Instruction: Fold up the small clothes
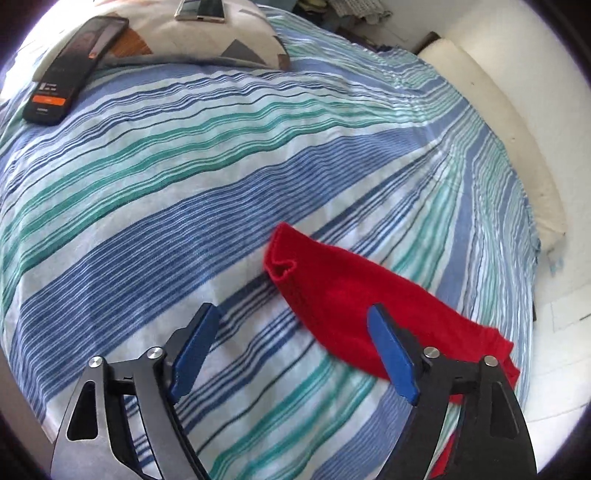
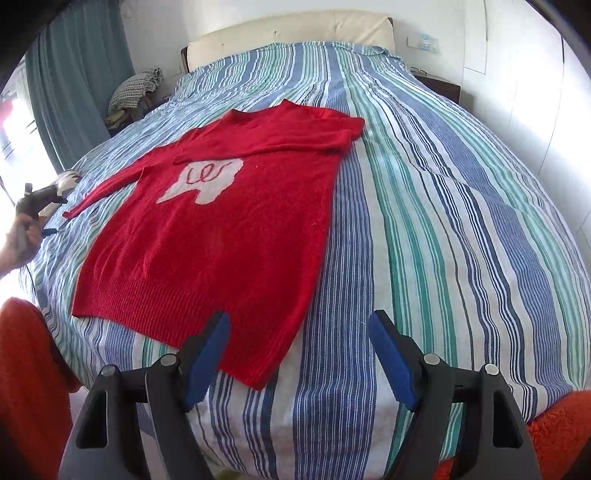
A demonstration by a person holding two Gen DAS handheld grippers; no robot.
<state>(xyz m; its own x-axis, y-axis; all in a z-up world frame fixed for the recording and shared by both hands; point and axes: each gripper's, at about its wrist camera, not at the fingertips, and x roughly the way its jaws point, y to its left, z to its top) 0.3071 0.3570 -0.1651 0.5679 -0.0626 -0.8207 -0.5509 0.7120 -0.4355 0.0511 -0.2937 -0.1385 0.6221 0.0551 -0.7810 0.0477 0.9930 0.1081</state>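
Note:
A small red knit sweater [image 2: 229, 236] with a white patch on its chest lies flat on the striped bedspread [image 2: 443, 221]. One sleeve is folded across the chest; the other sleeve stretches out to the left. My right gripper [image 2: 299, 354] is open and empty, just above the hem's near right corner. In the left wrist view the outstretched sleeve [image 1: 351, 302] and its cuff lie on the bedspread [image 1: 184, 192]. My left gripper [image 1: 295, 350] is open and empty, its right finger over the sleeve. The left gripper also shows at the left edge of the right wrist view [image 2: 44, 199].
A black phone [image 1: 70, 70] and a second phone [image 1: 201, 11] lie on a patterned pillow [image 1: 207, 40] at the far left of the bed. A cream headboard [image 2: 291, 37], a teal curtain [image 2: 74, 92] and a pile of clothes [image 2: 135, 90] stand beyond the bed.

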